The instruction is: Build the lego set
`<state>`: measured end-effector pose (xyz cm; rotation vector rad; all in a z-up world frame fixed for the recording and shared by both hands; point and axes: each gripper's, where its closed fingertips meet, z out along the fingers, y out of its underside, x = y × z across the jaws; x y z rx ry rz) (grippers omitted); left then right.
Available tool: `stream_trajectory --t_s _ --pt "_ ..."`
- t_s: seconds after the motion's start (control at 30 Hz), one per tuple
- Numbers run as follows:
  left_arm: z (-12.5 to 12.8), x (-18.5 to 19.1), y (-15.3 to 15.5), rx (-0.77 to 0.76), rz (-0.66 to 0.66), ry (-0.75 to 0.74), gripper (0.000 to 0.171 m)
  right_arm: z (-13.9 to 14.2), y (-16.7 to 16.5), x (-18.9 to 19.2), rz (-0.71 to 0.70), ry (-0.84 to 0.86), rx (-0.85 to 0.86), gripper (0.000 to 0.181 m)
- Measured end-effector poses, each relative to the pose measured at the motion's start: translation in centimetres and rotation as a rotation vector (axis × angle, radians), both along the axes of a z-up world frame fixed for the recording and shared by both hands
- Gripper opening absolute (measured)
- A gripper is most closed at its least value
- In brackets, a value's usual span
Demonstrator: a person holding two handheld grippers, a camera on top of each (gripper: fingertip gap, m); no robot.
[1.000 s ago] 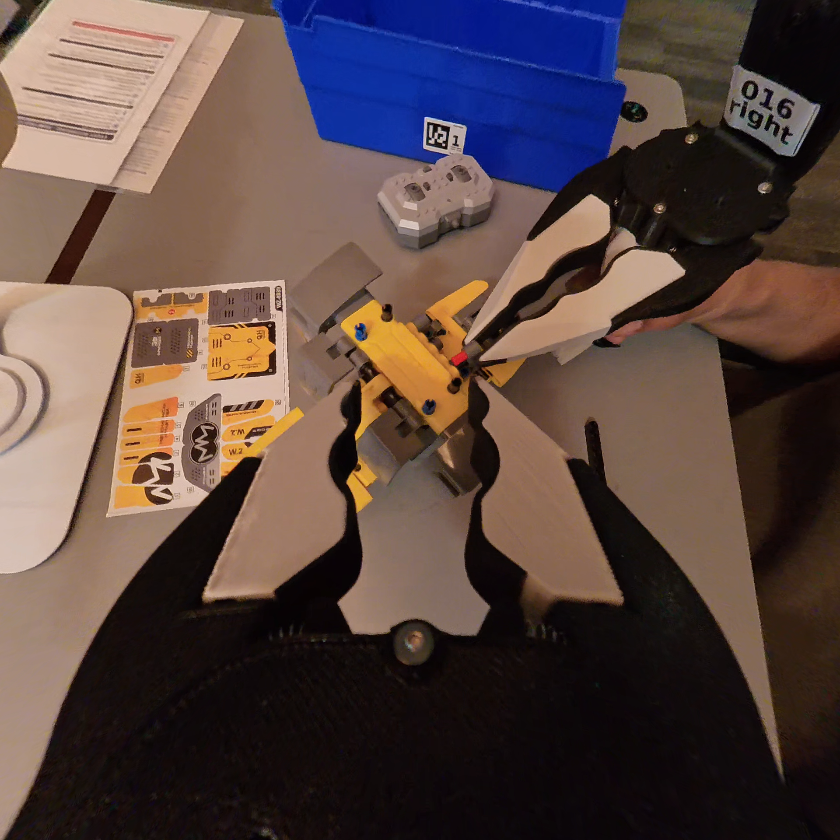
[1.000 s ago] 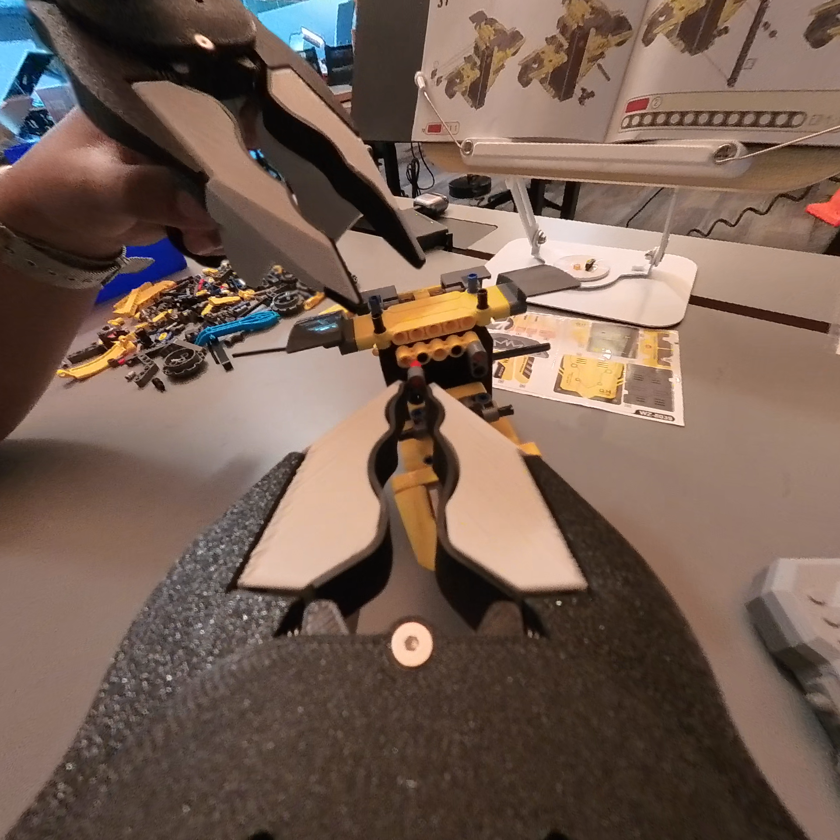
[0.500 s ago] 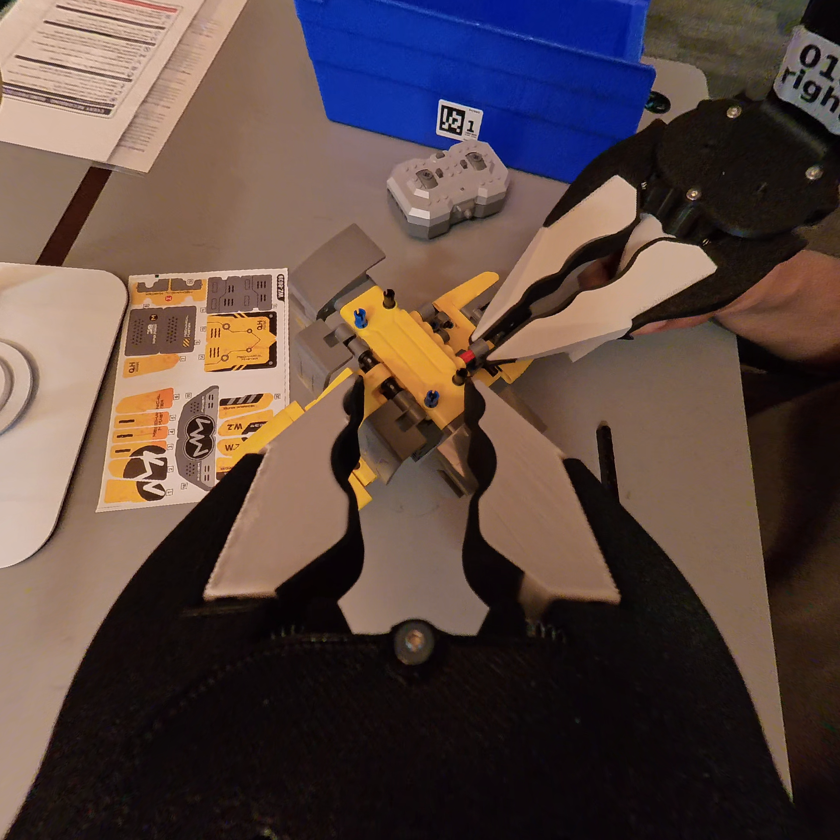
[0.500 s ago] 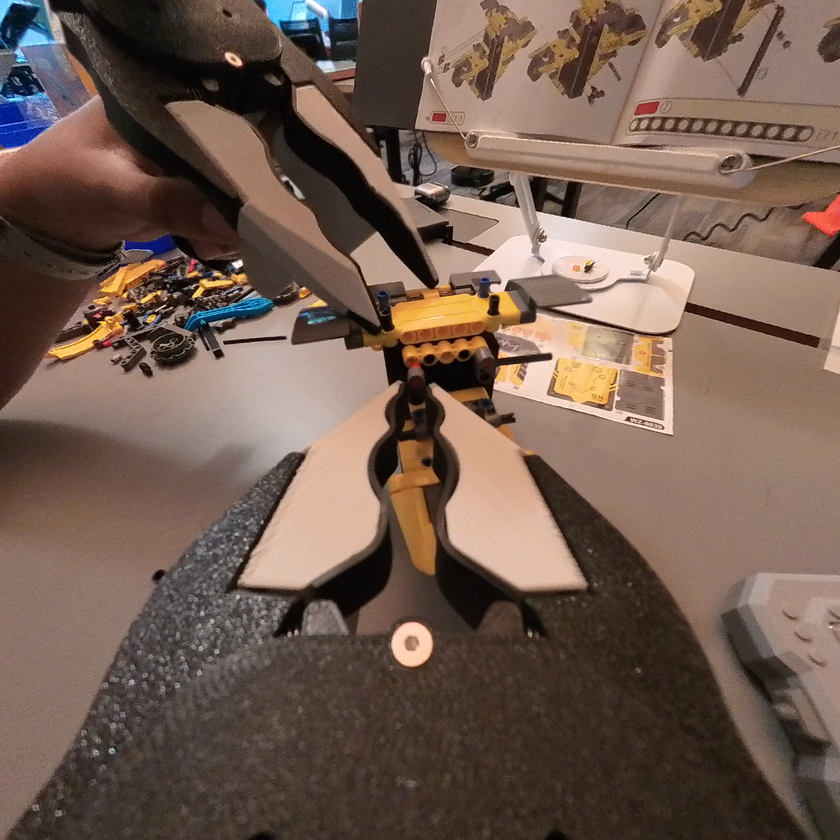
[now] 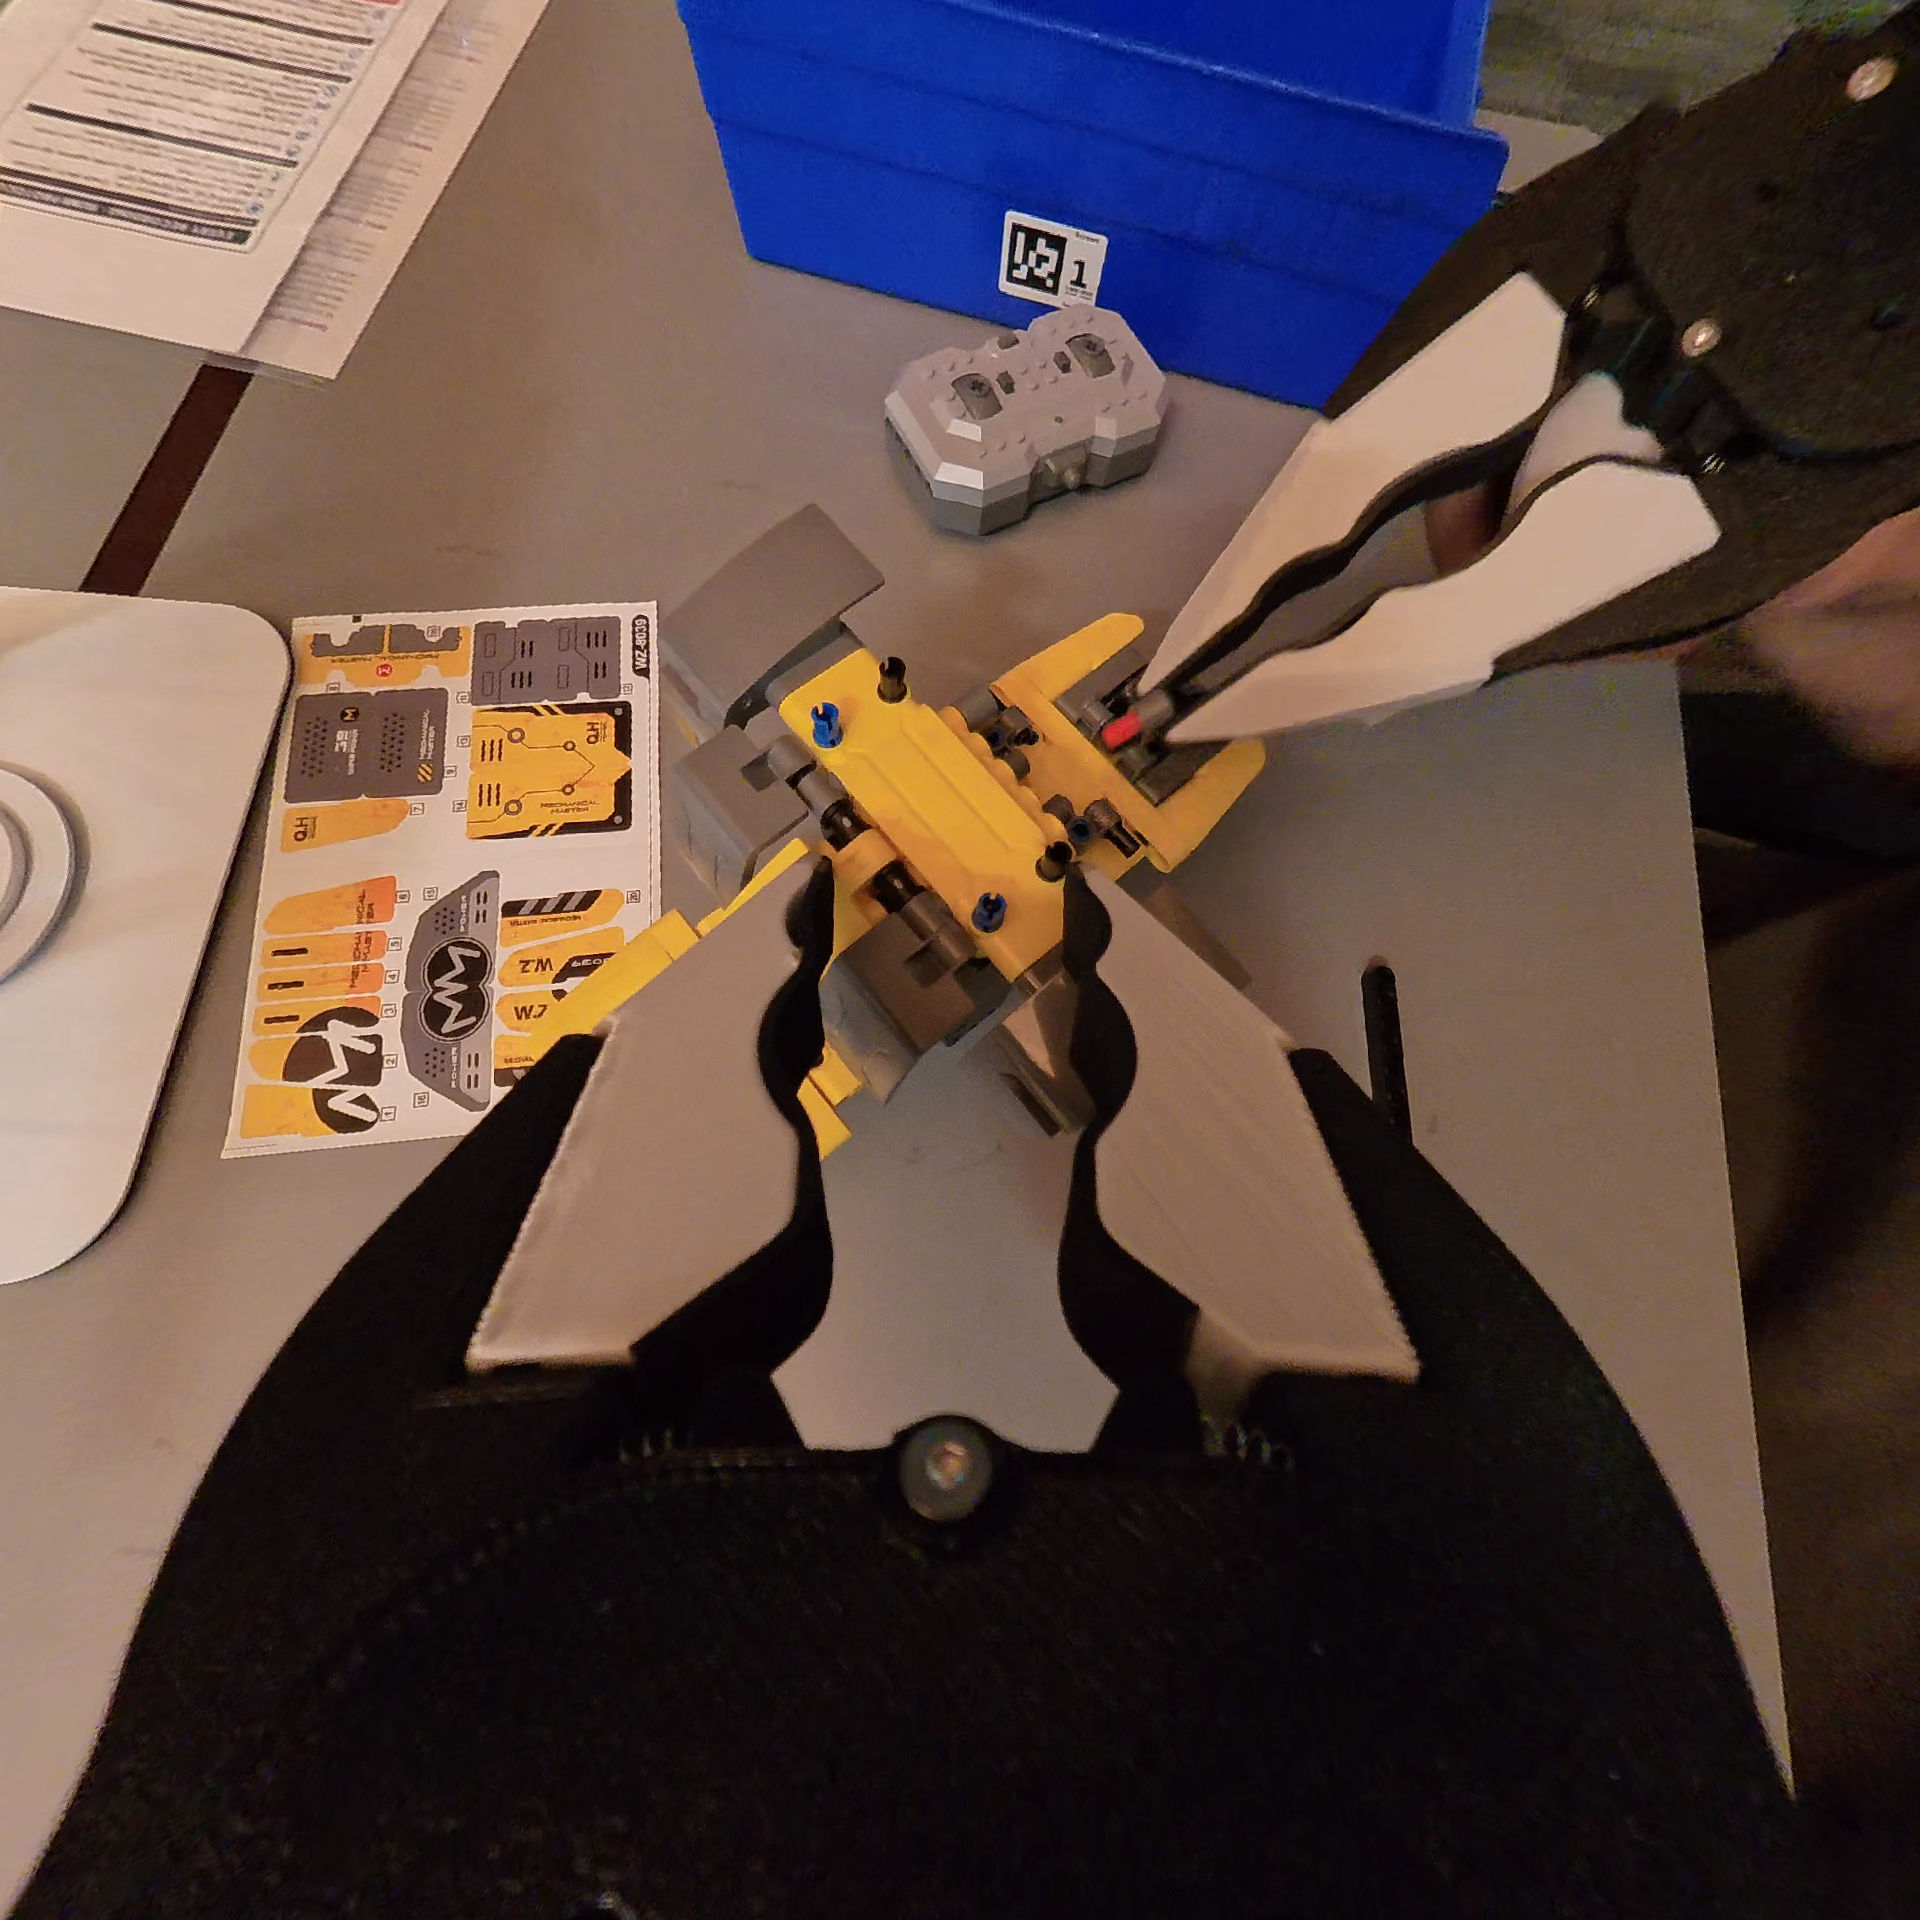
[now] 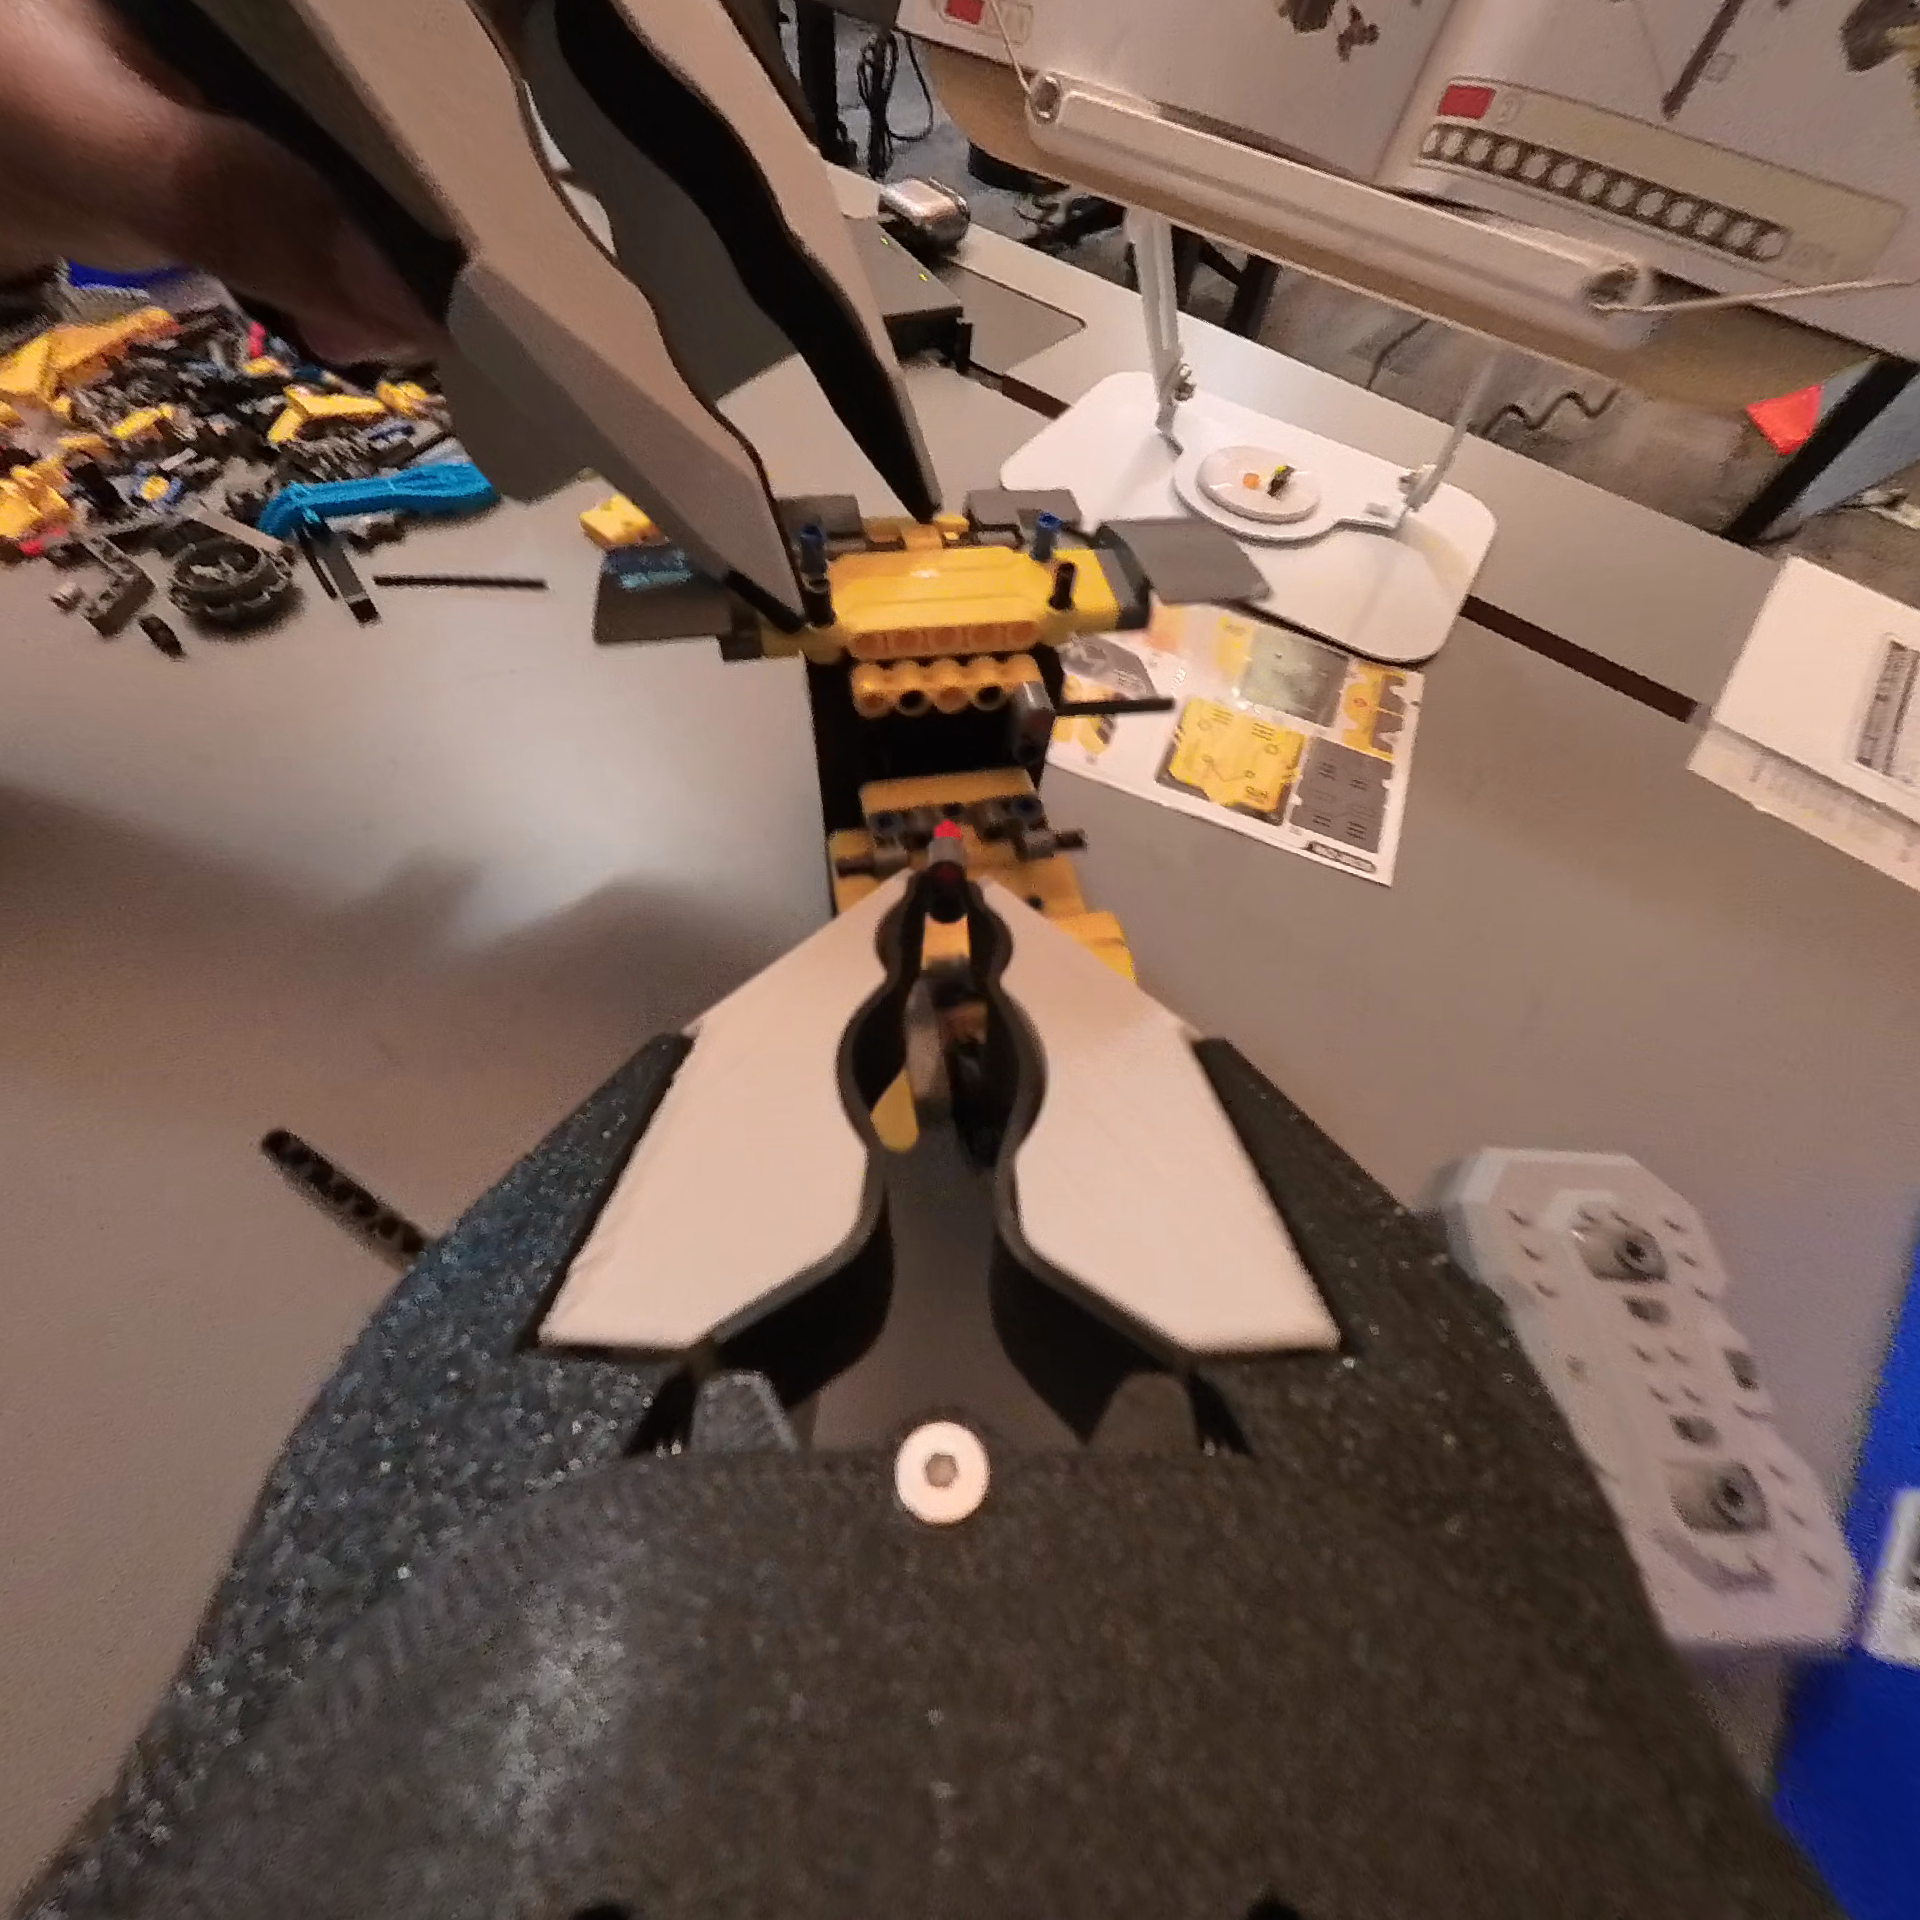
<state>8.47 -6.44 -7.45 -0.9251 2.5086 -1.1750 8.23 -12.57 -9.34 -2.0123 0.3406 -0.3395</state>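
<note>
A yellow and grey brick model (image 5: 925, 800) stands on the grey table (image 5: 520, 436). My left gripper (image 5: 945, 894) is shut on the model, one finger on each side of its yellow top plate. My right gripper (image 6: 941, 896) is shut on a small dark pin with a red tip (image 6: 945, 847) and holds it just in front of the model's lower yellow part (image 6: 945, 805). In the left wrist view the right gripper (image 5: 1155, 717) comes in from the upper right, with the pin (image 5: 1127, 727) over the model's yellow wing. The left gripper (image 6: 862, 566) shows at the upper left of the right wrist view.
A blue bin (image 5: 1091, 125) and a grey control box (image 5: 1023, 416) sit behind the model. A sticker sheet (image 5: 447, 873), a white stand base (image 5: 104, 883) and papers (image 5: 208, 135) lie to the left. A loose black beam (image 5: 1382, 1039) lies to the right. A parts pile (image 6: 156, 468) lies beyond. It is some 15 cm from my right tips to the loose black beam (image 5: 1382, 1039).
My right gripper has drawn back from the edge of the model's top plate, lower and outward over the yellow wing, with the pin still in it. The left gripper keeps its hold.
</note>
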Motion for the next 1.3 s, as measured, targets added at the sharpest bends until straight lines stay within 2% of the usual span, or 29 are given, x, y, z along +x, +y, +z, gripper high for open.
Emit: stream_trajectory --t_s 0.17,0.27,0.4,0.63,0.97,1.3 --pt "0.0 0.0 0.0 -0.001 0.003 0.0 0.041 -1.3 -5.9 0.4 -0.084 0.027 -0.052 0.007" --pt "0.0 0.1 0.0 -0.005 0.006 0.0 0.041 -4.4 -8.7 -1.1 -0.096 0.129 -0.109 0.007" --pt "0.0 0.2 -0.1 -0.011 0.012 -0.003 0.041 -8.0 -10.4 -2.9 -0.103 0.195 -0.184 0.007" --pt "0.0 0.2 -0.1 -0.01 0.017 -0.006 0.041 -9.7 -10.9 -3.7 -0.103 0.222 -0.239 0.007" --pt "0.0 0.2 -0.1 -0.009 0.016 -0.007 0.041 -9.6 -10.6 -3.7 -0.086 0.193 -0.245 0.011" --pt "0.0 0.2 -0.1 -0.003 0.017 -0.009 0.041 -9.2 -10.0 -3.9 -0.039 0.187 -0.26 0.007"
